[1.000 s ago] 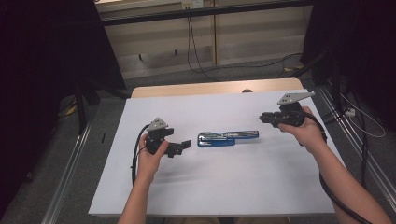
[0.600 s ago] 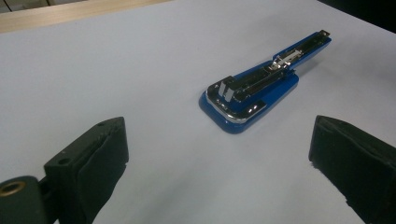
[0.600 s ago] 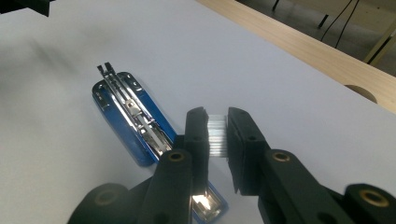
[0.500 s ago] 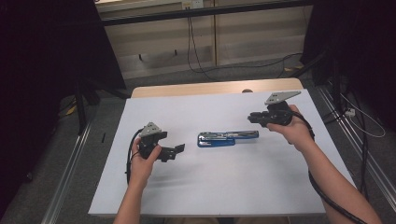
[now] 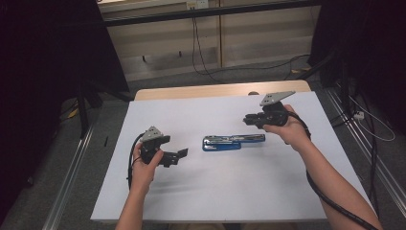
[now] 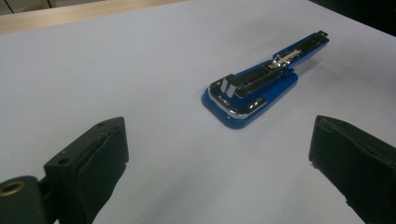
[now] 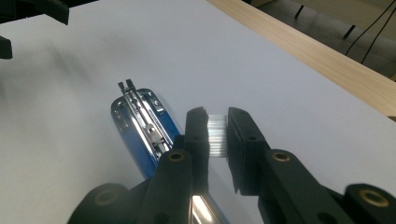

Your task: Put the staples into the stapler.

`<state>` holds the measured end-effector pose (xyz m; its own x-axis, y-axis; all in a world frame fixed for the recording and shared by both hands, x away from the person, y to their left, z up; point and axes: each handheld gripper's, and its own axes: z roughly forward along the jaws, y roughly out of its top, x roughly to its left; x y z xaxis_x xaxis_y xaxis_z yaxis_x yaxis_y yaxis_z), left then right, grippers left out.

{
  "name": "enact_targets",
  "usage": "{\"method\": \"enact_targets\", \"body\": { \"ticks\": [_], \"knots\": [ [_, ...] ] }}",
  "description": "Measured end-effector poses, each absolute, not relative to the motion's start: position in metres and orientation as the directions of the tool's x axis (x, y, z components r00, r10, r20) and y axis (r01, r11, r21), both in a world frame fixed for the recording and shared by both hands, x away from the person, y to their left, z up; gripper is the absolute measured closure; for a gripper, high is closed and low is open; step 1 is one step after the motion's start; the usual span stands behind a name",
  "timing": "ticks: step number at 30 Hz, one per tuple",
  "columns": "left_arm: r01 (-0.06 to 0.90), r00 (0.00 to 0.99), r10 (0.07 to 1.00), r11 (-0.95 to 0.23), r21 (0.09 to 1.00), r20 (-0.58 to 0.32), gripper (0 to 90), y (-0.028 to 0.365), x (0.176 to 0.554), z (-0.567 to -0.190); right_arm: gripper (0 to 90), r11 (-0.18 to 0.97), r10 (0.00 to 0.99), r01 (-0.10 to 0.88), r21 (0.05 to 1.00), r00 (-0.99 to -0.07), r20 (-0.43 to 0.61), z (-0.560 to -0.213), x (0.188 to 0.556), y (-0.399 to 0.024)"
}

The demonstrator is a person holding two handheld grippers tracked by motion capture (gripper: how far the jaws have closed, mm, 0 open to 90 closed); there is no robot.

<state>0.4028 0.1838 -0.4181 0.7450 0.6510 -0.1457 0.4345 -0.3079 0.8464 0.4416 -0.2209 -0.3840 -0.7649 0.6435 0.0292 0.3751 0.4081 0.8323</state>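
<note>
Right hand-held gripper (image 7: 217, 135): clamped on a strip of staples (image 7: 217, 136), just above the opened stapler (image 7: 142, 128).
Left hand-held gripper (image 6: 219, 154): jaws wide, empty; stapler ahead, bare table (image 5: 230, 191) around.

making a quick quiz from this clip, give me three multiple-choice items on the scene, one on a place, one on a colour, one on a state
1. Where does the stapler lie on the white sheet?
A. between the two grippers
B. at the sheet's near edge
C. off the sheet, on the bare wood

2. What colour is the stapler's body?
A. red
B. blue
C. yellow

3. How do the jaws of the right gripper stand?
A. wide open and empty
B. closed on a strip of staples
C. closed on the stapler

Answers:
1. A, since the high view shows it midway between the left gripper and the right one.
2. B, since the left gripper view shows a blue body with chrome parts, opened up.
3. B, since the right gripper view shows a silvery ribbed strip pinched between the two black jaws.
</note>
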Motion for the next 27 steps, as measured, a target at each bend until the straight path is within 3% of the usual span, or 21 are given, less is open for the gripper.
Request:
{"method": "enact_targets", "body": {
  "ticks": [27],
  "knots": [
    [0.439, 0.727, 0.666, -0.263, 0.859, -0.168, 4.7, 0.213, 0.382, -0.42, 79.1, 0.477, 0.529, 0.304, 0.825, -0.849, 0.007, -0.382, 0.45, -0.169]
  ]
}}
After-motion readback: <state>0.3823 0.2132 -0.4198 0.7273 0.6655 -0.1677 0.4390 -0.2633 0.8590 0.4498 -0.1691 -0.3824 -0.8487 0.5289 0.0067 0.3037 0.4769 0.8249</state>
